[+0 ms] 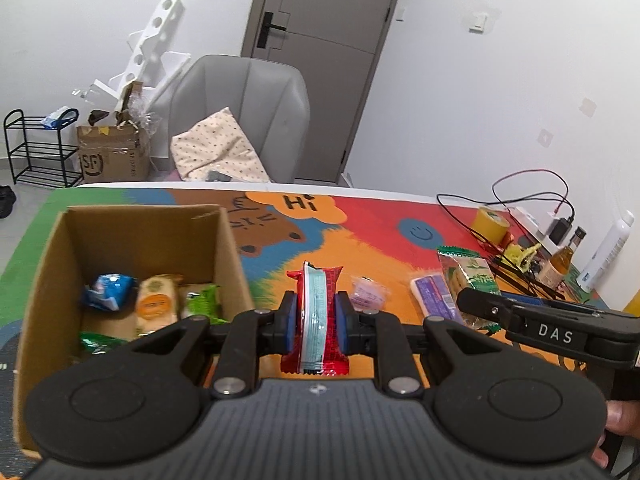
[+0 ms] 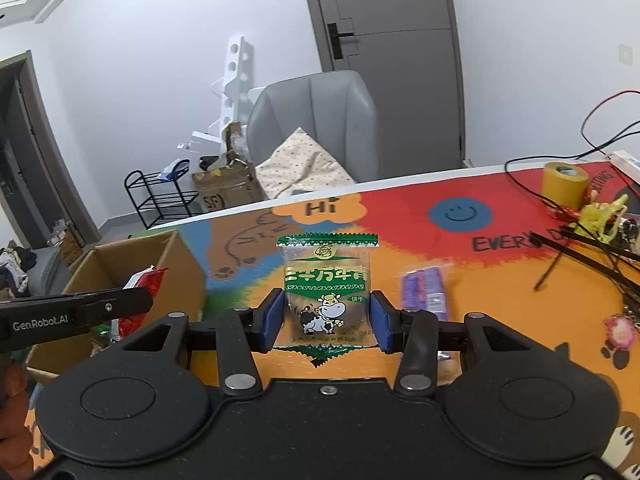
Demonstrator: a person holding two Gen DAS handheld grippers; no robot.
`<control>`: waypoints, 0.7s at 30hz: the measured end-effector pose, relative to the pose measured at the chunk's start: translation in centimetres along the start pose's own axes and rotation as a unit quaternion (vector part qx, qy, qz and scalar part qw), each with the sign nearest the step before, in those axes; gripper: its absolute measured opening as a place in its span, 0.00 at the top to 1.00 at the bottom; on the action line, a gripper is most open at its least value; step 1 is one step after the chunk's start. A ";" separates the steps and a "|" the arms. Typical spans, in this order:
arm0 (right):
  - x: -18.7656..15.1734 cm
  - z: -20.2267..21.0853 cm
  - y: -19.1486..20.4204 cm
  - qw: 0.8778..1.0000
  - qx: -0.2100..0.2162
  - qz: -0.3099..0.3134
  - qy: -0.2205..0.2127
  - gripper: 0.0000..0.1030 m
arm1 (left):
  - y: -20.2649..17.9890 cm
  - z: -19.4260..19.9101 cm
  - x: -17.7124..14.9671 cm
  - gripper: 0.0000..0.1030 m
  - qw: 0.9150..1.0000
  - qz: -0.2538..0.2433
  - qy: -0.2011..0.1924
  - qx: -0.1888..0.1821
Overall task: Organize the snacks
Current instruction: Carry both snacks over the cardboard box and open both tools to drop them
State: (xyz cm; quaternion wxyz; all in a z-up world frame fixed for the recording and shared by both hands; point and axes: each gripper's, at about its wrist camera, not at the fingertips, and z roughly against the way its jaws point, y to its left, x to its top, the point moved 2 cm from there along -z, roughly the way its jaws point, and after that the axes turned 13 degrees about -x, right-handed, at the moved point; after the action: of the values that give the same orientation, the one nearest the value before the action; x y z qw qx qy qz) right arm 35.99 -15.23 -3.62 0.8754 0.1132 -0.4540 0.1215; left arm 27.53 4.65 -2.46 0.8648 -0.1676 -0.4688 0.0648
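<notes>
While pinched, red packet point(image 1: 315, 320) upright

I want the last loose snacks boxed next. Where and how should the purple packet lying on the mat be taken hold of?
The purple packet lies flat and long, pointing away from the camera. Come down from above and close the tongs across its narrow width near the middle, pinching the long side edges. Its flat pose leaves no raised end to catch, and the pink packet beside it lies apart, leaving room.

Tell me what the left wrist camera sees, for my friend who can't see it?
The left gripper pinches a red snack packet above a colourful table. A cardboard box with snacks inside sits to its left, and the right gripper reaches in from the right.
</notes>
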 end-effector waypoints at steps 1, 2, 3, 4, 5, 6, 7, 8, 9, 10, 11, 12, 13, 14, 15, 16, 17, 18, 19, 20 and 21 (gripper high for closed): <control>0.0 0.1 0.4 1.000 0.002 0.001 0.000 0.58 | 0.4 0.2 0.1 0.82 1.000 0.002 -0.002 0.002; 0.1 0.1 0.8 1.000 0.005 0.001 -0.001 0.58 | 0.7 0.5 0.1 0.82 1.000 0.004 -0.003 0.003; 0.1 0.2 1.1 1.000 0.007 0.002 -0.001 0.58 | 1.0 0.8 0.1 0.82 1.000 0.005 -0.005 0.005; 0.2 0.2 1.5 1.000 0.008 0.004 -0.001 0.58 | 1.3 1.1 0.2 0.82 1.000 0.007 -0.007 0.007; 0.2 0.3 1.9 1.000 0.009 0.005 -0.002 0.58 | 1.7 1.4 0.2 0.82 1.000 0.009 -0.009 0.008; 0.2 0.4 2.3 1.000 0.011 0.007 -0.002 0.58 | 2.0 1.7 0.3 0.82 1.000 0.011 -0.011 0.009; 0.3 0.5 2.7 1.000 0.013 0.008 -0.003 0.58 | 2.5 2.0 0.3 0.82 1.000 0.014 -0.013 0.010; 0.4 0.5 3.1 1.000 0.016 0.009 -0.004 0.58 | 2.9 2.2 0.4 0.82 1.000 0.018 -0.015 0.012; 0.5 0.6 3.5 1.000 0.018 0.010 -0.005 0.58 | 3.4 2.5 0.5 0.82 0.999 0.022 -0.017 0.016; 0.5 0.6 3.8 1.000 0.021 0.012 -0.005 0.58 | 3.9 2.7 0.6 0.82 0.999 0.024 -0.018 0.019; 0.6 0.7 4.2 1.000 0.023 0.013 -0.005 0.58 | 4.4 3.0 0.7 0.82 0.999 0.027 -0.020 0.024; 0.6 0.6 4.6 1.000 0.024 0.015 -0.005 0.58 | 4.8 3.2 0.8 0.82 0.999 0.031 -0.022 0.027; 0.6 0.6 4.9 1.000 0.027 0.016 -0.004 0.58 | 5.3 3.5 0.9 0.82 0.999 0.035 -0.025 0.030; 0.7 0.5 5.2 0.999 0.029 0.016 -0.003 0.58 | 5.7 3.8 0.9 0.82 0.998 0.037 -0.027 0.033; 0.7 0.5 5.5 0.999 0.031 0.018 -0.003 0.58 | 6.1 4.0 1.0 0.82 0.998 0.040 -0.028 0.035; 0.8 0.5 5.8 0.999 0.033 0.019 -0.003 0.58 | 6.5 4.2 1.0 0.82 0.998 0.043 -0.030 0.037; 0.9 0.4 6.1 0.999 0.034 0.020 -0.004 0.58 | 6.9 4.4 1.1 0.82 0.998 0.047 -0.032 0.040; 1.0 0.4 6.4 0.999 0.037 0.022 -0.004 0.58 | 7.3 4.5 1.2 0.82 0.997 0.049 -0.033 0.042; 1.0 0.4 6.8 0.999 0.039 0.023 -0.005 0.58 | 7.8 4.8 1.3 0.82 0.997 0.053 -0.035 0.045; 1.1 0.4 7.1 0.999 0.040 0.025 -0.006 0.58 | 8.1 4.9 1.3 0.82 0.997 0.056 -0.036 0.047; 1.2 0.3 7.4 0.999 0.042 0.028 -0.006 0.58 | 8.4 4.9 1.4 0.82 0.996 0.058 -0.037 0.049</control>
State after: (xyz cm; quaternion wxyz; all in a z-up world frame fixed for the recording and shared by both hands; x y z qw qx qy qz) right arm 34.05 -8.19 -1.78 0.8634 0.1377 -0.4569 0.1636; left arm 24.58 14.06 -1.80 0.8490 -0.1492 -0.4859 0.1443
